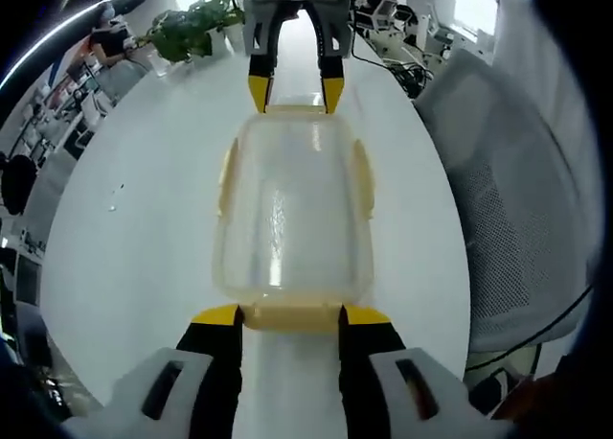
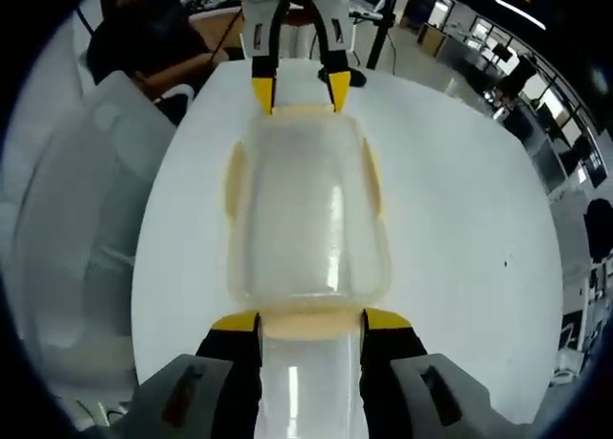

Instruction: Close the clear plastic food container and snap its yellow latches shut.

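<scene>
A clear plastic food container (image 1: pixel 292 209) with its lid on lies lengthwise on the white table (image 1: pixel 134 238). Yellow latches (image 1: pixel 362 175) sit along its long sides and at both ends. My left gripper (image 1: pixel 291 316) is open, its yellow-tipped jaws flanking the near end latch (image 1: pixel 292 320). Facing it at the far end, my right gripper (image 1: pixel 296 92) is open too, its tips at the far end latch (image 1: pixel 292 110). In the right gripper view the same container (image 2: pixel 306 209) runs from my right gripper (image 2: pixel 310 321) to the left gripper (image 2: pixel 299 92), with side latches (image 2: pixel 235 180) showing.
A grey mesh office chair (image 1: pixel 517 219) stands close to one long side of the table, seen again as the chair (image 2: pixel 77 219). Potted plants (image 1: pixel 192 27) stand at the table's far end. A seated person (image 2: pixel 144 36) is beyond the other end.
</scene>
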`<action>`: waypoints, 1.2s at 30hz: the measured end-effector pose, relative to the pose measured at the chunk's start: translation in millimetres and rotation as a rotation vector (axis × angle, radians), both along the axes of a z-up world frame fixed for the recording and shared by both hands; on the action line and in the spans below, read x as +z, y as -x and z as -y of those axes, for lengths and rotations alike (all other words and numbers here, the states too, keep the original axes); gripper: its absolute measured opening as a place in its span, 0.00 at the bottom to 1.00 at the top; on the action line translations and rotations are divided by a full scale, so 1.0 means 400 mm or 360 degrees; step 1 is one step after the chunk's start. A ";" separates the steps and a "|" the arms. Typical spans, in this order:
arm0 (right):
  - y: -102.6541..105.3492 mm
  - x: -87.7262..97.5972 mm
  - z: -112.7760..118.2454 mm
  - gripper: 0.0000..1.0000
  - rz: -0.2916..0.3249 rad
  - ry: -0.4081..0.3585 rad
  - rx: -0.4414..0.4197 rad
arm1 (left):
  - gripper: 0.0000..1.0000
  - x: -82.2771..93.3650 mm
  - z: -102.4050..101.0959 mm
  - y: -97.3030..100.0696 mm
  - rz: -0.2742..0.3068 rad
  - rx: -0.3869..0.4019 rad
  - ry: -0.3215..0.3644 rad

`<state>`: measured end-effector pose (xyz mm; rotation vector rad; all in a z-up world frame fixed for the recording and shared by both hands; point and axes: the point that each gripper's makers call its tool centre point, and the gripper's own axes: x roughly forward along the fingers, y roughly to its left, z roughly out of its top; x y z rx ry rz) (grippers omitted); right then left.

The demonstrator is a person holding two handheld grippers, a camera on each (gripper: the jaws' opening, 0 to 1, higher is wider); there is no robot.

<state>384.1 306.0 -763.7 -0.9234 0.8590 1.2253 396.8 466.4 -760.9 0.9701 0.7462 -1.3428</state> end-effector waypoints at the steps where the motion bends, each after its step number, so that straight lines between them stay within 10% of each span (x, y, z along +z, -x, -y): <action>1: 0.002 0.002 0.005 0.38 0.0000 0.0000 0.0001 | 0.38 0.000 0.007 0.000 0.0003 -0.0005 -0.0005; 36: 0.053 -0.006 0.197 0.38 -0.0003 -0.0035 -0.0061 | 0.38 0.006 0.200 0.036 -0.0004 -0.0074 0.0017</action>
